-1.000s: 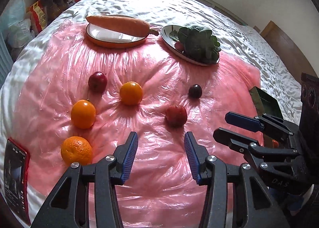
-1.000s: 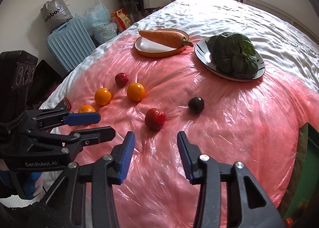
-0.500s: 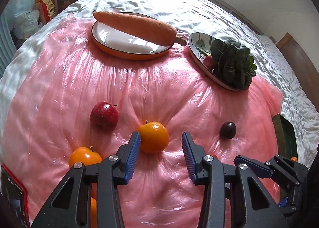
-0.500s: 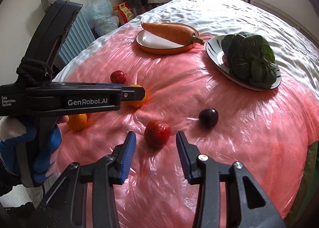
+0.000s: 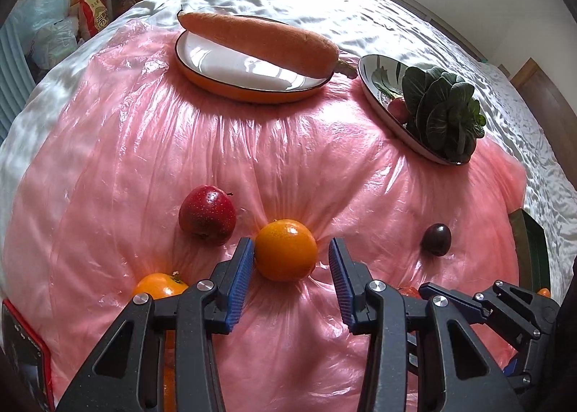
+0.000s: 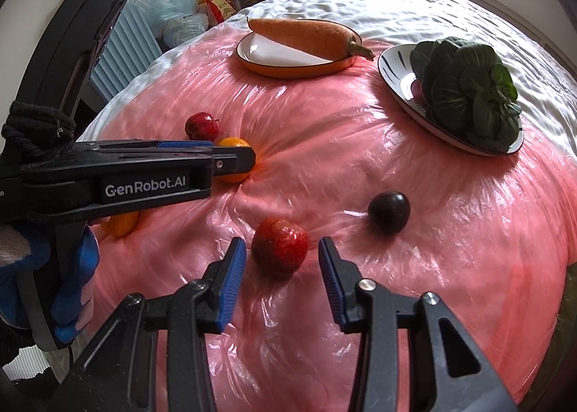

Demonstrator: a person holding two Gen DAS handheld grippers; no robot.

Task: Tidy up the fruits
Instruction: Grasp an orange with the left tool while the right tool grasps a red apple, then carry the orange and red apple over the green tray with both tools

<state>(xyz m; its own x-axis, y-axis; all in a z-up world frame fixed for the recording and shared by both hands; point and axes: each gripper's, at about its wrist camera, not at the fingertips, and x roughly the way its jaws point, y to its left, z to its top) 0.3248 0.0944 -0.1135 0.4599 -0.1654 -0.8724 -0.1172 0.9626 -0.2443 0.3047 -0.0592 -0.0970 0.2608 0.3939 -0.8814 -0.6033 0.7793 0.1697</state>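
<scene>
A round orange citrus fruit (image 5: 286,249) lies on the crinkled pink plastic sheet (image 5: 306,166) that covers the bed, and it sits between the two blue-padded fingers of the left claw (image 5: 288,267). That claw is released: the left pad looks to be touching or nearly touching the fruit's side, while the right pad stands clear of it. Just beyond and to the left of this orange lies a small red apple with a short stem (image 5: 207,215). A second orange with a stem stub (image 5: 158,285) lies nearer the camera on the left, partly hidden behind the claw's black frame.

In the right wrist view, a small red speckled apple (image 6: 279,245) rests on the same sheet between the fingers of the right claw (image 6: 282,266), which is also released, with a gap on both sides of the fruit. A dark purple round plum (image 6: 389,211) lies near it, up and to the right. The left claw reaches in from the left of this view, its tips at the orange (image 6: 232,159), held by a hand in a blue and white glove (image 6: 47,267).

Farther back, a long carrot (image 5: 259,42) lies across an orange-rimmed white plate (image 5: 223,62). Beside it to the right, a white patterned plate (image 5: 382,87) holds a dark green leafy vegetable (image 5: 447,112) and a small reddish item (image 5: 396,107) that is too hidden to name. The white rumpled bedsheet (image 5: 324,0) stretches beyond the pink plastic.
</scene>
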